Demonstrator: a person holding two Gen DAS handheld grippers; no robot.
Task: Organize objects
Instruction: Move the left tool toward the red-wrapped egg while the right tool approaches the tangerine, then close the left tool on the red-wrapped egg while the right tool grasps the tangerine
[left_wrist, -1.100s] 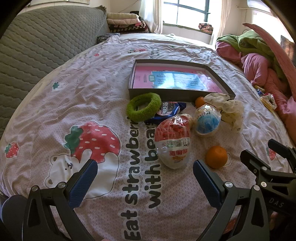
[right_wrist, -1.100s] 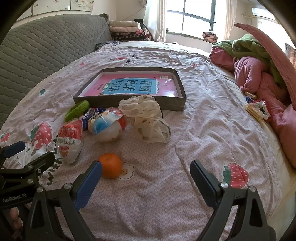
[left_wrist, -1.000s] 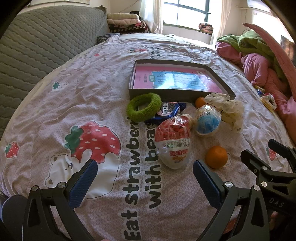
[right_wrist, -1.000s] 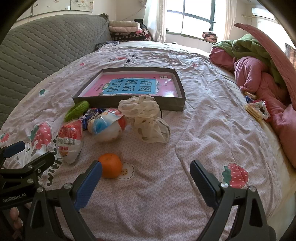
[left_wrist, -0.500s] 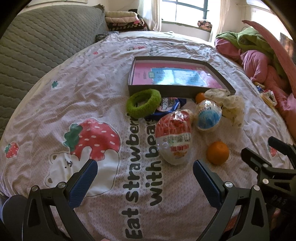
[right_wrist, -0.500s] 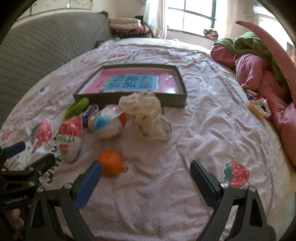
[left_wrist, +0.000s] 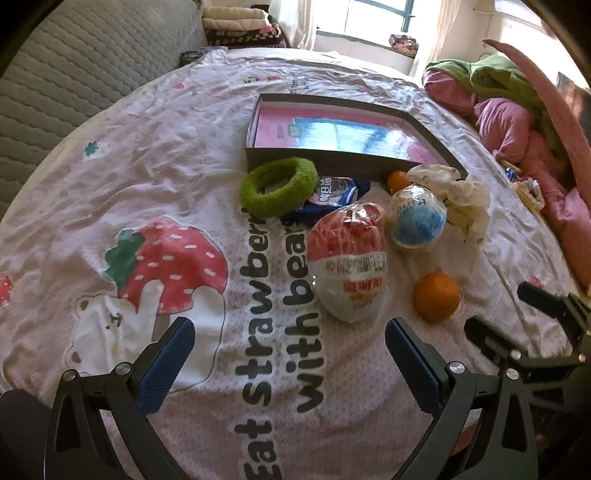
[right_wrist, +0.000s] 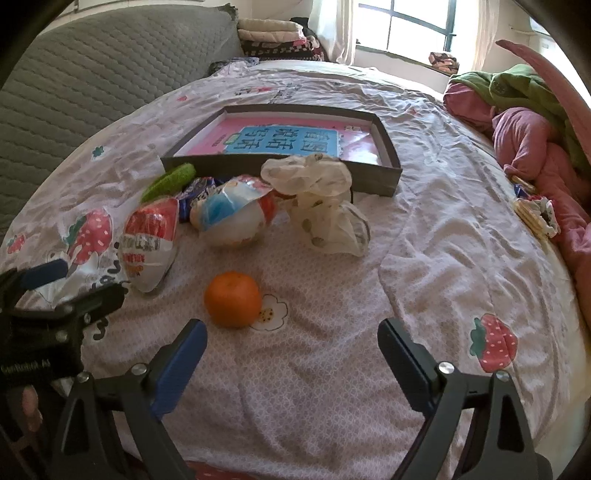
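Both grippers nearer the orange (right_wrist: 232, 299), jaws wide.

L claw (left_wrist: 290, 350): black plastic frame w/ triangular cut-outs, silver screws at the joints, blue ribbed pads (left_wrist: 166, 365) on both fingers. R claw (right_wrist: 291, 349): same build, black arms, blue pads (right_wrist: 179, 369), silver screws. White lettering on the L claw's body, blurred in the R wrist view.
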